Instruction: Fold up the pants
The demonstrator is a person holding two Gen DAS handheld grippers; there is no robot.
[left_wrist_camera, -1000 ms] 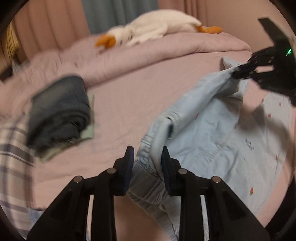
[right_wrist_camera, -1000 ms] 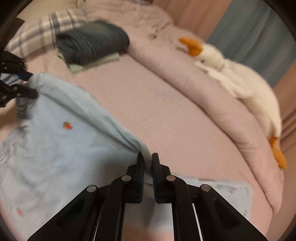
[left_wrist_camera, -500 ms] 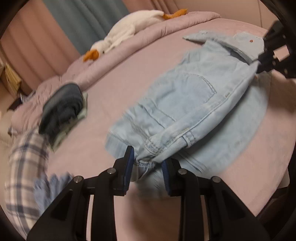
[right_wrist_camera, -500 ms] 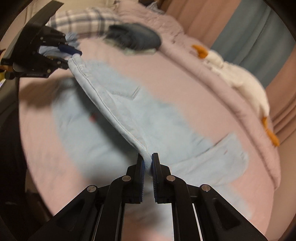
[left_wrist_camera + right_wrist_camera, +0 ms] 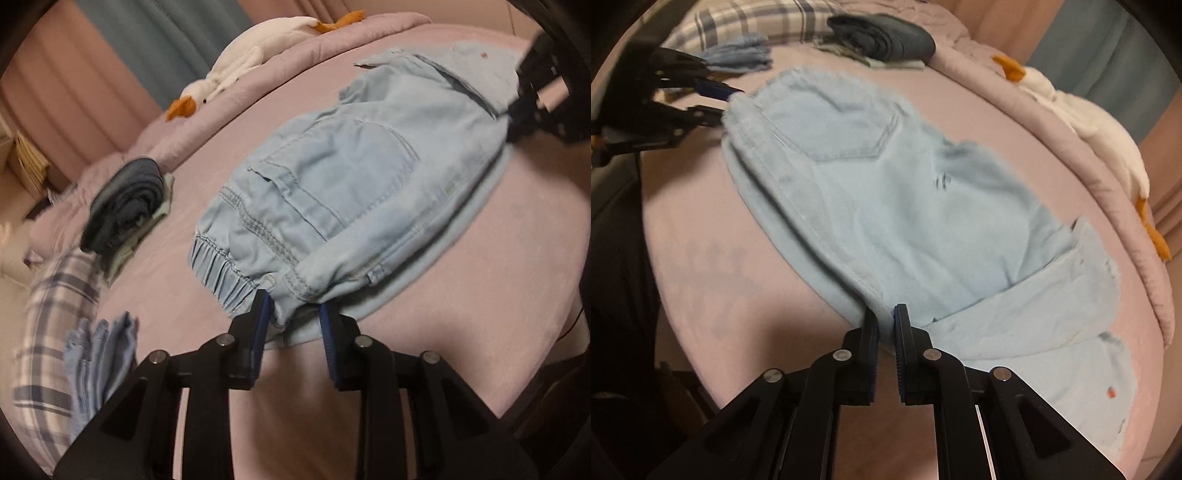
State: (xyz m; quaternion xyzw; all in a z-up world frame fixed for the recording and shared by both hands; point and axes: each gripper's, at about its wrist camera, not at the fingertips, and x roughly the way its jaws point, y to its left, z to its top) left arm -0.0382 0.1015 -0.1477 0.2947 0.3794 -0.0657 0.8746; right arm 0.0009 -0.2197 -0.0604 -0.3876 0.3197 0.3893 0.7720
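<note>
Light blue denim pants (image 5: 351, 192) lie folded over lengthwise on the pink bed (image 5: 498, 295), back pocket facing up. My left gripper (image 5: 293, 317) is shut on the bunched waistband corner near the elastic. In the right wrist view it shows at the far left (image 5: 726, 99), still on that corner. My right gripper (image 5: 885, 325) is shut on the folded edge of the pants (image 5: 886, 192) where the legs double back. In the left wrist view it sits at the far right (image 5: 517, 114), gripping the same edge. The cloth stretches low between both grippers, resting on the bed.
A stack of dark folded clothes (image 5: 129, 199) lies farther back on the bed, beside a plaid pillow (image 5: 55, 295) and a folded blue garment (image 5: 99, 350). A white plush goose (image 5: 251, 62) lies along the rolled quilt. The bed's edge runs just below both grippers.
Both grippers have swung the hanging pants over and come down. The upper layer, lifted and taut before, has settled flat on the lower one on the bed.
</note>
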